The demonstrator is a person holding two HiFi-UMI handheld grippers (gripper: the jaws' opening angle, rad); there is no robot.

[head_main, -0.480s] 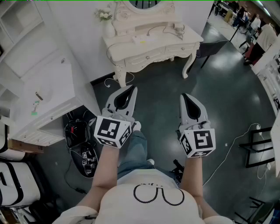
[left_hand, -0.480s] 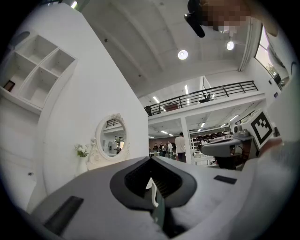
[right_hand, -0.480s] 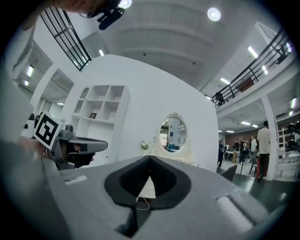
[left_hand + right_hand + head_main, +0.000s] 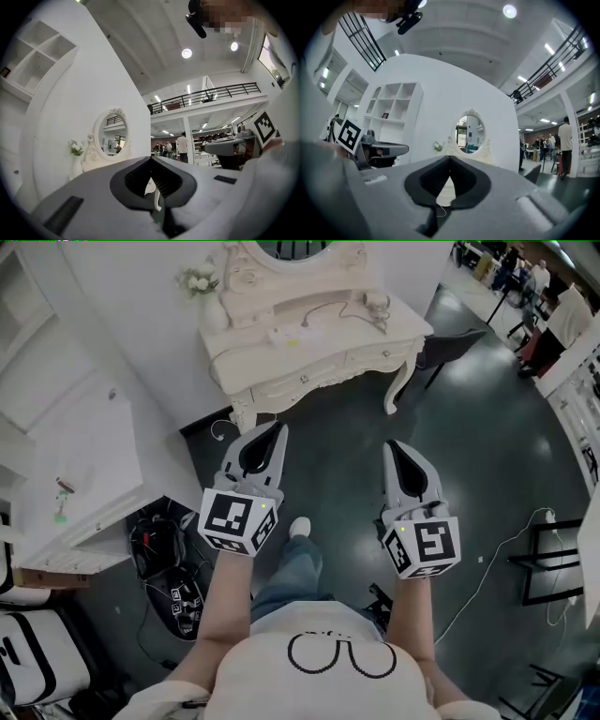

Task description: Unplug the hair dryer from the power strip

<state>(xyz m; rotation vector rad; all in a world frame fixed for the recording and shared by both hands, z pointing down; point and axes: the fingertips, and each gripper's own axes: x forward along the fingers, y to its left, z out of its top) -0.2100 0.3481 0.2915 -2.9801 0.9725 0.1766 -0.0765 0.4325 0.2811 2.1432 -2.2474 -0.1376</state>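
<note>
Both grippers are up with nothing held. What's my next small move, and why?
Probably step closer to the dressing table. What look like the hair dryer and power strip lie on its top, well beyond the left gripper and right gripper, which are both shut and empty.

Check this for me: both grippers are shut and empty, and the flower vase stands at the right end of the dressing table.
One thing is wrong: the vase stands at the left end of the dressing table, as the head view shows. The rest holds: the left gripper and the right gripper are shut and empty.
</note>
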